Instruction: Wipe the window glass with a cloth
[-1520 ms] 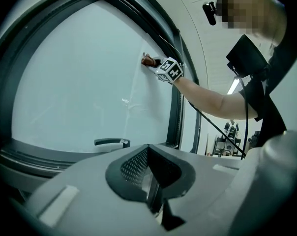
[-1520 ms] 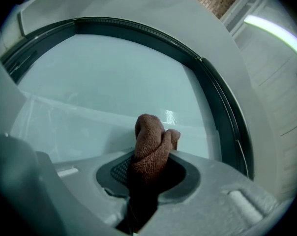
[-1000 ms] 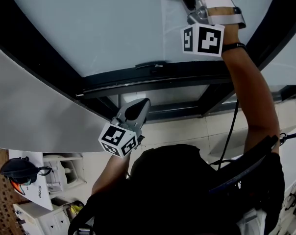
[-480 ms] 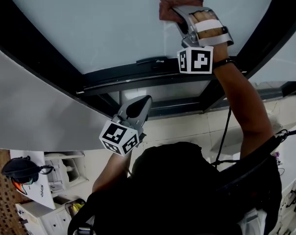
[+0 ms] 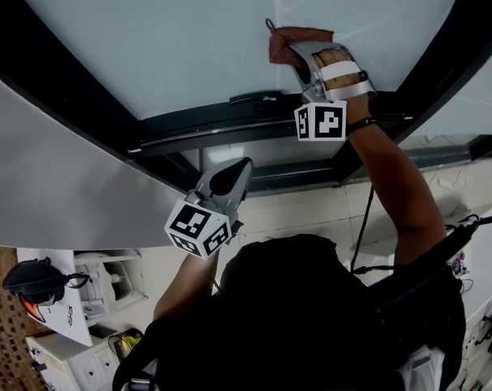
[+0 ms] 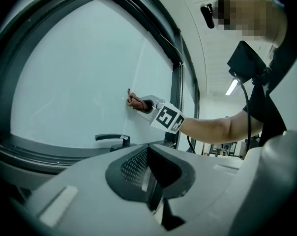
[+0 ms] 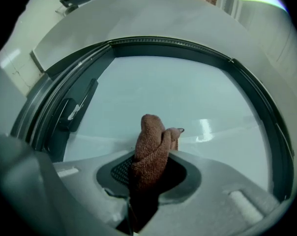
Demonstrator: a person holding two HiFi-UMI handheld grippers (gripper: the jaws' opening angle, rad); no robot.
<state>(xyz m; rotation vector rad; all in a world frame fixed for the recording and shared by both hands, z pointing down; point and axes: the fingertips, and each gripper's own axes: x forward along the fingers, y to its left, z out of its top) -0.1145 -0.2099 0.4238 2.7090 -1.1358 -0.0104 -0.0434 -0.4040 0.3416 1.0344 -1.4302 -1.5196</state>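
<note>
A brown cloth (image 5: 288, 42) is pressed flat against the pale window glass (image 5: 164, 39), low on the pane and just above the dark frame. My right gripper (image 5: 299, 53) is shut on the cloth, which bunches up between its jaws (image 7: 151, 146) in the right gripper view. From the left gripper view the cloth (image 6: 133, 101) shows small against the glass (image 6: 74, 87). My left gripper (image 5: 232, 177) hangs lower, away from the glass, jaws together with nothing in them (image 6: 149, 178).
A dark window handle (image 5: 258, 98) sits on the frame just below the cloth, also seen as a lever (image 6: 109, 138). A thick black frame (image 5: 59, 96) curves round the pane. A wide grey sill (image 5: 50, 194) lies at the left; cluttered white shelves (image 5: 75, 300) stand below.
My right gripper has drawn the cloth down the glass, from the top edge of the view to just above the lower frame. The left gripper has stayed put.
</note>
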